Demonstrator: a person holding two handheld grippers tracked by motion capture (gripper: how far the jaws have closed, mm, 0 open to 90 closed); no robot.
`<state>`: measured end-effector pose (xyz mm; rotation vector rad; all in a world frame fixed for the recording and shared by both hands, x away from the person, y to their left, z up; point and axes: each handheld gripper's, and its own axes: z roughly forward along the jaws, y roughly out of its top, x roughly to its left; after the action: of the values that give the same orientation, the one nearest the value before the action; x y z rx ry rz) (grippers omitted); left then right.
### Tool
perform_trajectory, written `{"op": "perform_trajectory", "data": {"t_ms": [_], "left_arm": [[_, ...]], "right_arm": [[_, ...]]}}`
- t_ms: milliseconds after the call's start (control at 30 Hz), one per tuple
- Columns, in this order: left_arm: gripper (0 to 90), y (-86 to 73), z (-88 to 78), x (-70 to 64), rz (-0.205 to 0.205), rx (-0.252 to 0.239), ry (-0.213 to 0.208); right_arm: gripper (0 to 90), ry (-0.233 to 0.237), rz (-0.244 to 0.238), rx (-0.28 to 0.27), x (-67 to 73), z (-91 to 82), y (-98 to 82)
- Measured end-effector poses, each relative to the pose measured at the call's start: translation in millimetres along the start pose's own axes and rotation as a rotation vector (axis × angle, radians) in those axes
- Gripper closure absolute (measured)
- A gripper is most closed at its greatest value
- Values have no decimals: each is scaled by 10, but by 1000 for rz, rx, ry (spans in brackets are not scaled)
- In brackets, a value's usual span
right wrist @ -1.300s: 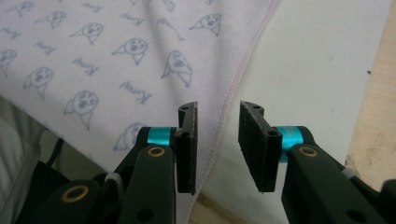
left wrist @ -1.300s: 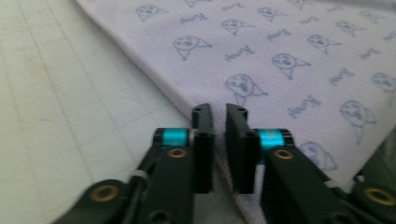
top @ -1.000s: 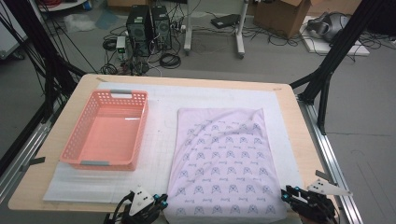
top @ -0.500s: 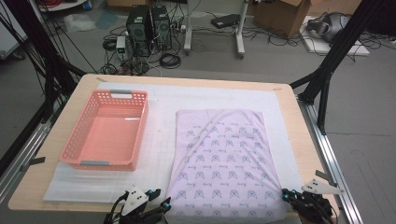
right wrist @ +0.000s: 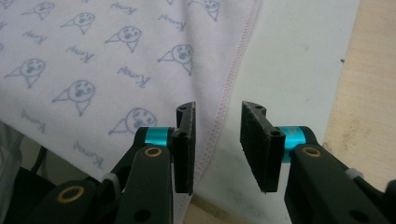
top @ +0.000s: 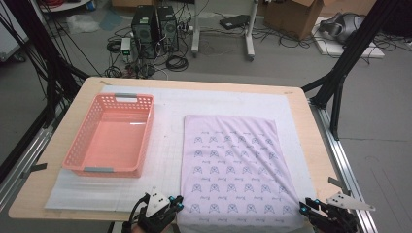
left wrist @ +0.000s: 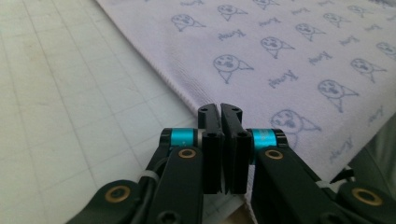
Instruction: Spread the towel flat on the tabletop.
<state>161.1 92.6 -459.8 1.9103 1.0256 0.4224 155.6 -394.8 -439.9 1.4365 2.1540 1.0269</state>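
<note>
The left gripper [left wrist: 220,112] is seen with its jaws pressed together and nothing between them, the tips poised just above the left hem of the lilac printed cloth [left wrist: 289,60] near its near corner. The right gripper [right wrist: 217,116] stands with its jaws apart; they have just been opening, and the cloth's pink-stitched right hem runs up between them without being pinched. In the high view both the left gripper [top: 171,204] and the right gripper [top: 307,209] are placed at the two near corners of the cloth [top: 232,160], which lies spread flat on the white mat [top: 165,145], with the pink basket [top: 87,145] beside it to the left. The step in hand is judged to be the taking of the near corners, probably for a fold away from the person. For the next move, the left jaws would need to be opened and both pairs lowered over the hem before being closed.
</note>
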Motion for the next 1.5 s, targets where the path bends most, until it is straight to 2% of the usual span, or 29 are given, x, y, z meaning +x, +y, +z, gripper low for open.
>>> {"op": "perform_trajectory", "data": {"t_ms": [167, 300, 333, 400, 433, 467, 500, 533, 567, 700, 767, 833, 900, 967, 1033, 1133, 1200, 1300, 1433, 1500], "left_arm": [[882, -84, -184, 51, -10, 16, 4], [874, -113, -238, 62, -4, 15, 0], [857, -118, -244, 60, -6, 9, 1], [729, -130, -246, 72, -23, 5, -6], [673, -136, -246, 81, -29, -2, 0], [632, -139, -243, 91, -41, -14, -1], [590, -137, -240, 103, -47, -25, -3], [563, -134, -236, 108, -58, -38, -7], [552, -125, -233, 119, -62, -49, -15], [507, -86, -210, 144, -89, -81, -36], [503, -66, -178, 160, -102, -86, -44], [523, -43, -130, 164, -100, -80, -56], [547, -19, -78, 154, -97, -70, -64], [587, -2, -25, 137, -90, -50, -69], [643, -2, 36, 101, -72, -23, -61], [782, 0, 48, 51, -25, -24, 6], [845, 8, 43, 63, -41, -18, 1], [862, 5, 21, 47, -35, -14, 10], [865, -45, -81, 78, -48, -7, 9], [866, -64, -128, 85, -41, -2, 14]], "right_arm": [[654, 9, 10, -10, 1, 43, 38], [651, 22, 28, -11, 18, 123, 89], [651, 26, 22, -7, 25, 154, 99], [660, 24, 10, 11, 61, 218, 112], [683, 8, -2, 12, 75, 219, 119], [723, 0, 1, 17, 73, 218, 125], [807, -5, 9, 21, 68, 211, 123], [867, 20, 12, 26, 52, 201, 121], [875, 24, 15, 30, 51, 195, 118], [880, -12, -21, 57, 82, 118, 92], [877, -3, -27, 53, 61, 73, 49], [838, 9, -15, 52, 44, 47, 25], [721, -4, -12, 45, 28, 36, 25], [695, 2, -9, 32, 13, 32, 13], [691, 7, -4, 26, 2, 26, 1], [690, 18, 15, 8, -9, 15, -3], [691, 30, 25, -8, -20, 27, 0], [690, 41, 35, -9, -16, 49, 12], [690, 54, 22, 13, 32, 105, 25], [721, 42, -1, 11, 60, 130, 29]]}}
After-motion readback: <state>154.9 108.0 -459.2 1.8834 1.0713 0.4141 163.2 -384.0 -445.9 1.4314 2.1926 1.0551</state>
